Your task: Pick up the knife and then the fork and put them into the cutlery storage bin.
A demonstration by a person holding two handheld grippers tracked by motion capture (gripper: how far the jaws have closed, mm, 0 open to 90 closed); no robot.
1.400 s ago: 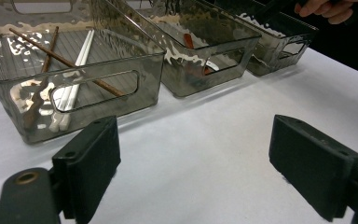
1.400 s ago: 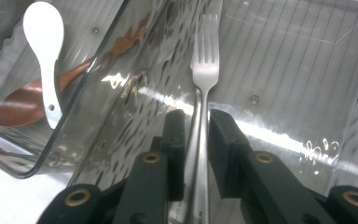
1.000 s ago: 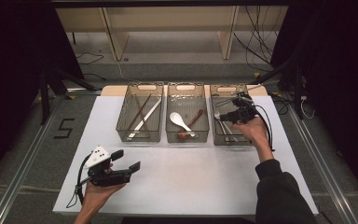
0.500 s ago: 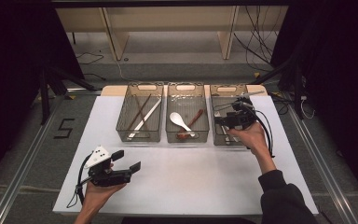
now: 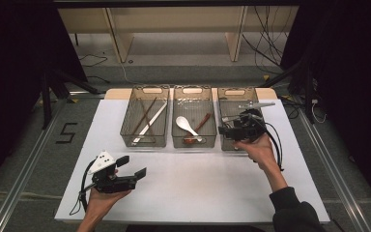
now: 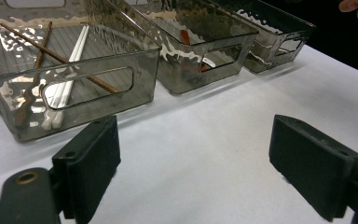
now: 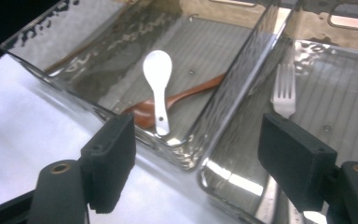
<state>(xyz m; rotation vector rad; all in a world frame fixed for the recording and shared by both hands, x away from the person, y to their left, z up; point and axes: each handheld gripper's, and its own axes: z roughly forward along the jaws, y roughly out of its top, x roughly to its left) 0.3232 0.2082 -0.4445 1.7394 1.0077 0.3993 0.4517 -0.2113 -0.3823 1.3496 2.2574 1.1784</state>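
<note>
Your left gripper rests near the front left corner of the table, jaws wide apart, holding nothing. Farther back, your right gripper hangs over the front edge of the right bin. Its jaws have just been opening and hold nothing. The fork lies in that bin.

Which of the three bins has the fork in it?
The right-hand bin, under the right claw. The fork lies inside; the middle bin holds spoons, the left bin chopsticks.
</note>
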